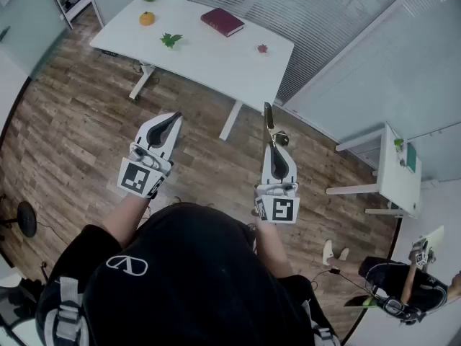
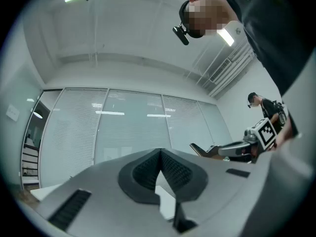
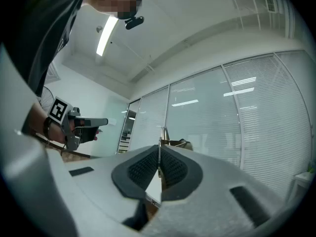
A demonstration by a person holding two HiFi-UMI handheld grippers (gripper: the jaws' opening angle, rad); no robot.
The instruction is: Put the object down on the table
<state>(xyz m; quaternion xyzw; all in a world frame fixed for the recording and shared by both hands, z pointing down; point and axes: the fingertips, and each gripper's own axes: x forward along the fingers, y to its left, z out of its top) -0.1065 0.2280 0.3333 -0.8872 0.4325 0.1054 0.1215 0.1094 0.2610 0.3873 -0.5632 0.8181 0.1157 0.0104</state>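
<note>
Risk of slipping: our right gripper (image 1: 272, 143), at frame centre, pinches only the end of the thin object (image 1: 268, 118), well apart from the white table (image 1: 209, 56) at top. Our left gripper (image 1: 175, 118) is closed, empty.

A black short-sleeved T-shirt (image 1: 187, 280) is worn, marked on its left side with a white oval outline logo (image 1: 127, 265). Grey webbing straps (image 1: 68, 312) are seen over both shoulders. A black camera unit (image 2: 180, 33) is carried on the head. The left gripper (image 1: 171, 120) is cased in a white shell, and its jaws are lined with black ribbed pads (image 2: 148, 172). A cube (image 1: 140, 179) bearing black-and-white square markers is fixed at its near end. The right gripper (image 1: 271, 146) is built alike, white with dark textured lining, and a marker cube (image 1: 279, 209) of the same kind is fitted at its near end. Dark rectangular slots (image 2: 69, 209) are cut into the shell.
</note>
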